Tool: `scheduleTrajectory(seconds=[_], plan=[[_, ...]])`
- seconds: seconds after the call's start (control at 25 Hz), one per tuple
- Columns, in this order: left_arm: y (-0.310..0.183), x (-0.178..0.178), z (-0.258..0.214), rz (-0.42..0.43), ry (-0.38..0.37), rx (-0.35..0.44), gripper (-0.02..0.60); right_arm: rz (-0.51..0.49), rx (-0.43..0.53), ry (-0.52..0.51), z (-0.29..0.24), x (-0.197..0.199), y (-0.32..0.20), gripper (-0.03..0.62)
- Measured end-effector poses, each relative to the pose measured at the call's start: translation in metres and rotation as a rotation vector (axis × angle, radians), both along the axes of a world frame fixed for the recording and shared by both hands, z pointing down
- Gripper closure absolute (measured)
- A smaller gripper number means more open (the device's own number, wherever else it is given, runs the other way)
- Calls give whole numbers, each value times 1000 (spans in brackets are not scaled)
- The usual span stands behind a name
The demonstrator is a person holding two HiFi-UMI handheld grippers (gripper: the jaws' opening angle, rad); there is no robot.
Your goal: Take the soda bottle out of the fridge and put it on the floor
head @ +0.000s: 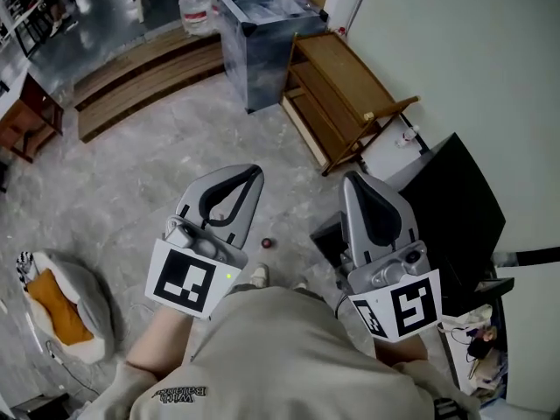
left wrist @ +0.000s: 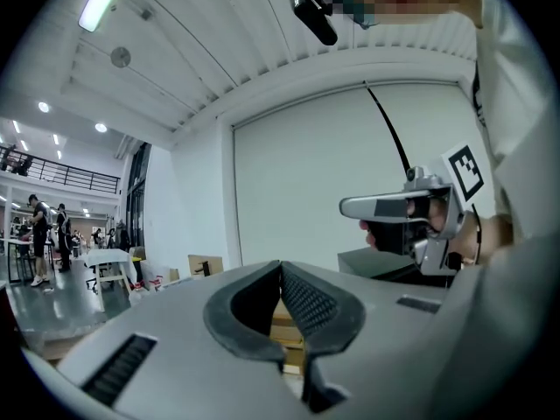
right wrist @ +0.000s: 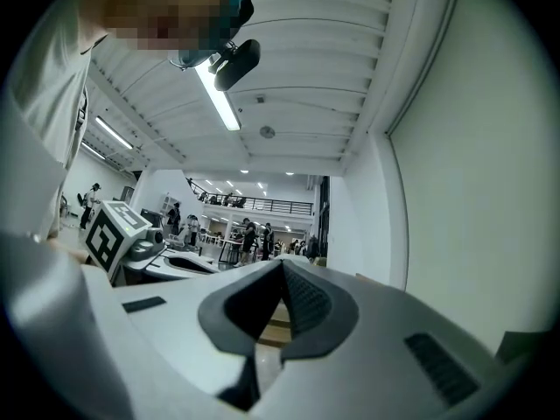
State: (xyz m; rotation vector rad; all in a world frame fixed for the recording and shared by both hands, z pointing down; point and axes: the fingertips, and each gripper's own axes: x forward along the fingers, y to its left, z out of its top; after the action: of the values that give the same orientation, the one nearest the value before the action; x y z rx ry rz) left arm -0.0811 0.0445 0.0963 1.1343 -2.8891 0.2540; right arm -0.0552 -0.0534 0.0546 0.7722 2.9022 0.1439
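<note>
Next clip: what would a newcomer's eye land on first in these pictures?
The left gripper and right gripper fill the lower middle of the head view, held side by side over the grey floor, both shut and empty. Beyond them a wooden rack stands next to a dark bin, and a black cabinet sits at the right edge.

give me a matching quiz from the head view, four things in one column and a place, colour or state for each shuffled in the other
1 rack
2 jug
3 red thing
4 left tool

a on the floor, just ahead of the shoes
b shut, empty
c left of the bin, at the top edge
d wooden, right of the bin

Pairs: 1-d, 2-c, 3-a, 4-b
</note>
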Motion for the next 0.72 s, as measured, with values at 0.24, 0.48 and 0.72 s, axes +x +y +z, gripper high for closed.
scheduleTrajectory(seconds=[0.24,0.48,0.72], plan=[[-12,11,-9,12,-17,4,575,36,-8,-30,-14,17,-22,599],[-20,19,-12,16,-41,-12,575,46,2,-12,-12,24,-29,599],[-20,27,-8,-1,-26,0,575,37,9,2,-8,29,-34,599]])
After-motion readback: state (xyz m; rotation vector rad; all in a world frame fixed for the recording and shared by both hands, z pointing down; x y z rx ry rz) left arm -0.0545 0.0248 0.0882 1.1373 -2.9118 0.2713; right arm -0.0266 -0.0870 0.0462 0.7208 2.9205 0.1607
